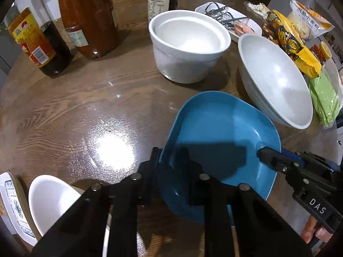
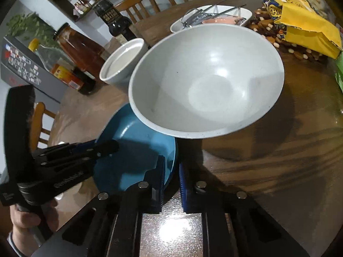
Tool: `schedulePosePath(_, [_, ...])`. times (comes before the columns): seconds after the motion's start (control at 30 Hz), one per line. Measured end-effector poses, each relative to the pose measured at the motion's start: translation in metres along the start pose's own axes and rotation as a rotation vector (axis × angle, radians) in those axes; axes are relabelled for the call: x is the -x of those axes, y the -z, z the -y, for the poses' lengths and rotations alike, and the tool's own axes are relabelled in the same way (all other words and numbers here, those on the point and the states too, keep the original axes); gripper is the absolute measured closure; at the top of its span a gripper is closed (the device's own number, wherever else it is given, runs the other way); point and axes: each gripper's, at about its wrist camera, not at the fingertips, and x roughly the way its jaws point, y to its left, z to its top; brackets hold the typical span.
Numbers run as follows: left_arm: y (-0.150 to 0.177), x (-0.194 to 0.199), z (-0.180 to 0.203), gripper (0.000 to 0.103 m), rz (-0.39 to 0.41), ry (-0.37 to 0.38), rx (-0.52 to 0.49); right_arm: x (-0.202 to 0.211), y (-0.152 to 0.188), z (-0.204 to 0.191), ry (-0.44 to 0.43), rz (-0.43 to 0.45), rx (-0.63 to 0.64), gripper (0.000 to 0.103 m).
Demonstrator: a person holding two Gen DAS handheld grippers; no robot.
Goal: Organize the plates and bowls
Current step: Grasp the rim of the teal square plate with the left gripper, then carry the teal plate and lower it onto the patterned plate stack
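Note:
A blue square-ish plate lies on the wooden table, close beside a large pale grey bowl. My left gripper is shut on the plate's near left rim, one finger outside and one inside. My right gripper reaches in from the right and clamps the opposite rim. In the right wrist view the blue plate runs under the overhang of the grey bowl. There my right gripper pinches its edge and my left gripper bites the far side.
Two nested white bowls stand behind the plate. A white bowl and a patterned dish sit at the near left. Sauce bottles line the back left. A white tray with utensils and snack bags crowd the right.

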Motion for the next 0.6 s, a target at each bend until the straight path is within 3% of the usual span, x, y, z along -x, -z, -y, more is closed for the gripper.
schedulePosePath(0.2, [0.015,0.012,-0.005,0.091,0.016,0.039,0.006,0.011,0.009,-0.007,0.008,0.022,0.010,0.090])
schedulePosePath(0.4, [0.034,0.063,-0.016,0.091,0.125,0.111,0.050,0.038,0.022,-0.017,-0.044,0.072,-0.016,0.090])
schedulePosePath(0.6, [0.048,0.101,-0.015,0.091,0.207,0.062,0.027,0.070,0.026,-0.044,-0.054,0.150,0.026,0.090])
